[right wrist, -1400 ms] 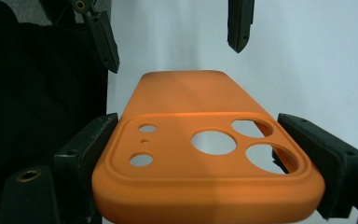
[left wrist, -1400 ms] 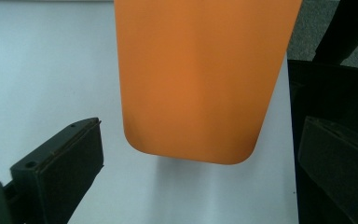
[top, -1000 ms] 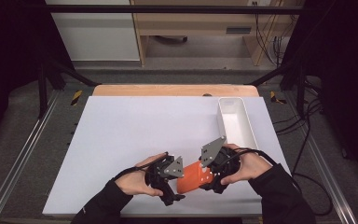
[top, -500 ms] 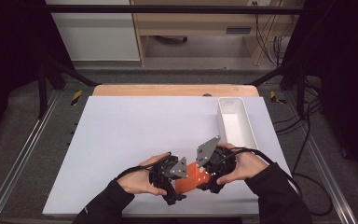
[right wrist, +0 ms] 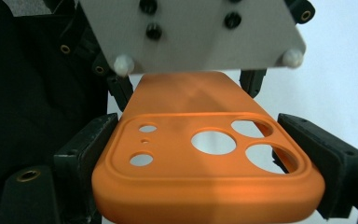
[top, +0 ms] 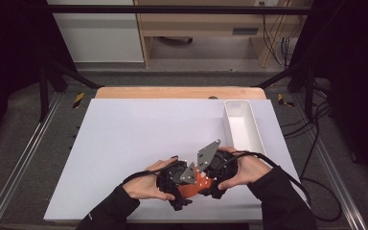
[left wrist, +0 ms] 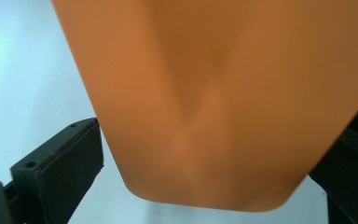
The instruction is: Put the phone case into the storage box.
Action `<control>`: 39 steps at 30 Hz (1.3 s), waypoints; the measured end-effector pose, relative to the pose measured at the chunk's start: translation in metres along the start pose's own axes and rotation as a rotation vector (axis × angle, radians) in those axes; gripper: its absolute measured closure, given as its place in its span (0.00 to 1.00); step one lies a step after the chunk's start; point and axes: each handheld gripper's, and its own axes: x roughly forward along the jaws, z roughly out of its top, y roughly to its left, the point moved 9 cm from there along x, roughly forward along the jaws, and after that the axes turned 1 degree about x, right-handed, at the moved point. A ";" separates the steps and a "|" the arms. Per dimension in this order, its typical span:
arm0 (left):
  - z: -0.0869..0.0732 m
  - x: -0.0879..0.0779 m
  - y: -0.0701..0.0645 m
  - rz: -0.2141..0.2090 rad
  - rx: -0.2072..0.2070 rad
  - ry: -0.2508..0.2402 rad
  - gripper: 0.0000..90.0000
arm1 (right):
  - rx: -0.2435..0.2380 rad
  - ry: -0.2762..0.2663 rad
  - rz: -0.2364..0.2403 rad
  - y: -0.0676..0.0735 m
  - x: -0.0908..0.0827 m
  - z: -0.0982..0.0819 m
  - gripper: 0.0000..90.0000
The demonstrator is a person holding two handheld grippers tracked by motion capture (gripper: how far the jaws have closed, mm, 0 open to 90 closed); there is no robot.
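Note:
An orange phone case (top: 194, 188) with camera cut-outs hangs between both grippers just above the white table top (top: 143, 134), near its front edge. My right gripper (right wrist: 209, 154) is shut on the phone case (right wrist: 205, 158), with its pads pressing the two long sides at the camera end. From the opposite side my left gripper (left wrist: 214, 154) is shut on the other end of the phone case (left wrist: 214, 93), whose smooth back is close to the lens. From above, the left gripper (top: 188, 190) and right gripper (top: 203, 184) face each other, their grey plates almost touching.
A long white tray (top: 227, 124) lies at the right side of the table top, just beyond the right hand. A wooden strip (top: 172, 92) runs along the far edge. Metal rails and cables flank the table.
The two grippers have drawn slightly closer together over the case, so less orange shows between them. Both grips stay the same.

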 end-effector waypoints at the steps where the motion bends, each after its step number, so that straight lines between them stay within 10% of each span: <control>1: 0.000 0.000 -0.001 0.000 0.004 0.003 0.00 | -0.001 0.001 -0.001 0.000 0.000 0.001 0.18; 39: 0.001 0.000 0.001 0.033 0.047 0.020 0.16 | -0.048 0.012 -0.027 0.003 0.000 0.008 0.17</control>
